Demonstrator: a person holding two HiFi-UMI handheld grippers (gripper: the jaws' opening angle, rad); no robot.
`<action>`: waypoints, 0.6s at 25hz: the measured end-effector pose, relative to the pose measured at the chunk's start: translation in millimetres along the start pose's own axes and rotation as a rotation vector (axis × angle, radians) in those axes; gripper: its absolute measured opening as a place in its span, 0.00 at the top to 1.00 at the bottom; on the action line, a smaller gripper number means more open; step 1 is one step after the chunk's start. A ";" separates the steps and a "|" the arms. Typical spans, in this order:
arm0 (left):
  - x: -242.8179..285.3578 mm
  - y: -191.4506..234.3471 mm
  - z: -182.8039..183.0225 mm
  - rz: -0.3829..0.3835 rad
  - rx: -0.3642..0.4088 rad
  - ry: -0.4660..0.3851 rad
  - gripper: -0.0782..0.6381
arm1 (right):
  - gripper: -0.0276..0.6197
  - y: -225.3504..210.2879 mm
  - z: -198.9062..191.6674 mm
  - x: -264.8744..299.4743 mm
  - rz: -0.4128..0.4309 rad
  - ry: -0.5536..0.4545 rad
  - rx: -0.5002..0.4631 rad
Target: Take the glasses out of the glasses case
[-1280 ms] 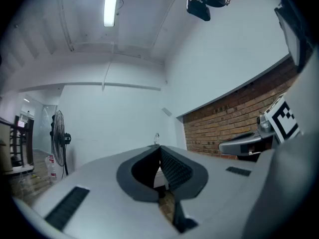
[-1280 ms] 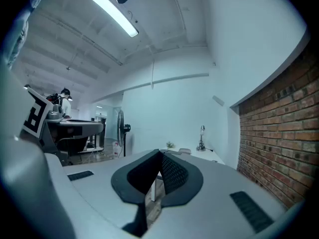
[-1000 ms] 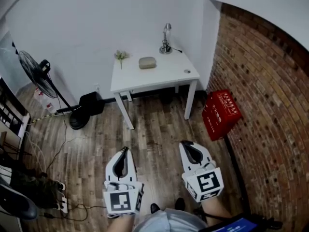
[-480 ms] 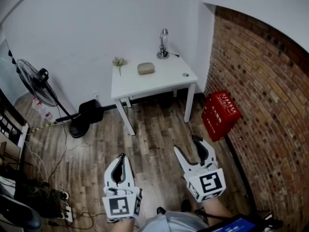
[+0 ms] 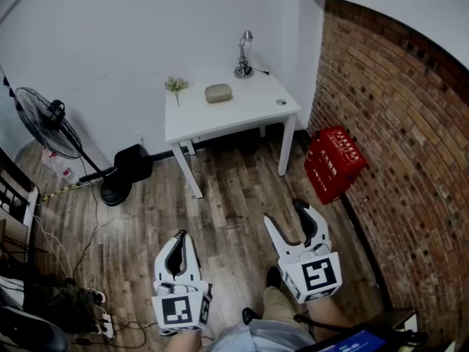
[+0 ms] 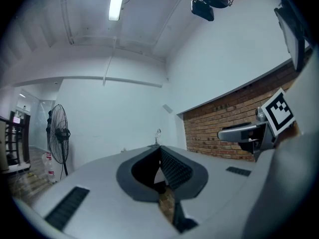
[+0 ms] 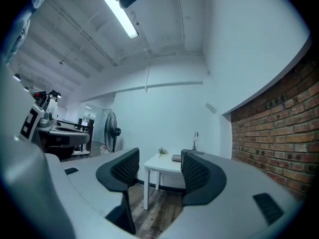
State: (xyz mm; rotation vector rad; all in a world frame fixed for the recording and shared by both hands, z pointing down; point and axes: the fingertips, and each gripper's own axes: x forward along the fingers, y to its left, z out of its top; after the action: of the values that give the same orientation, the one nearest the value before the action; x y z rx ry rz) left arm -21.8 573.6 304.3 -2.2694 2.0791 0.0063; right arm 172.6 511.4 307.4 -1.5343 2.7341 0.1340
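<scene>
A grey-beige glasses case [image 5: 218, 93] lies shut on a small white table [image 5: 253, 116] against the far wall; it is also small in the right gripper view as the case [image 7: 176, 158]. Both grippers hang over the wooden floor, well short of the table. My left gripper [image 5: 179, 237] has its jaws together with nothing between them, seen the same in its own view as the left gripper [image 6: 160, 166]. My right gripper [image 5: 286, 215] stands wide open and empty, and its own view shows the right gripper [image 7: 159, 166] framing the table.
On the table stand a small desk lamp [image 5: 242, 56], a plant sprig [image 5: 176, 86] and a tiny round object [image 5: 281, 102]. A red crate [image 5: 334, 163] leans by the brick wall at right. A standing fan [image 5: 51, 119] and cables sit at left.
The right gripper's jaws went from together to wide apart. Both grippers and the view have shifted slightly toward the table.
</scene>
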 end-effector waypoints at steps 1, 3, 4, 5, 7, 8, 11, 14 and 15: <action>4.6 1.4 -1.3 -0.002 0.001 0.003 0.88 | 0.53 -0.3 -2.2 4.0 0.001 0.004 0.004; 15.8 4.2 -4.8 -0.002 0.002 0.015 0.88 | 0.53 -3.3 -5.7 13.1 0.000 0.009 0.009; 22.5 5.5 -6.9 0.000 0.001 0.021 0.88 | 0.53 -6.1 -7.5 18.4 -0.001 0.010 0.011; 29.9 6.3 -9.5 0.001 0.001 0.026 0.88 | 0.53 -9.6 -10.2 24.0 -0.001 0.011 0.013; 46.4 5.4 -17.2 -0.005 0.003 0.034 0.88 | 0.53 -18.9 -18.6 36.3 -0.001 0.018 0.019; 55.8 4.6 -21.4 -0.007 0.004 0.039 0.88 | 0.53 -24.5 -23.8 43.4 0.000 0.025 0.024; 89.7 5.6 -30.6 -0.007 0.011 0.062 0.88 | 0.53 -44.1 -36.4 72.4 0.002 0.046 0.042; 128.8 11.1 -34.2 -0.005 0.031 0.082 0.88 | 0.53 -68.7 -42.3 108.6 -0.002 0.054 0.061; 142.5 13.8 -34.9 -0.001 0.038 0.088 0.88 | 0.53 -78.1 -44.4 120.7 -0.004 0.056 0.067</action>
State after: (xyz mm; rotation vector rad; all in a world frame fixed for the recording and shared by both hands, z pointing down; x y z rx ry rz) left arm -24.3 428.9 331.9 -2.2883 2.1005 -0.1336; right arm 177.9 364.7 340.5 -1.5499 2.7469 -0.0012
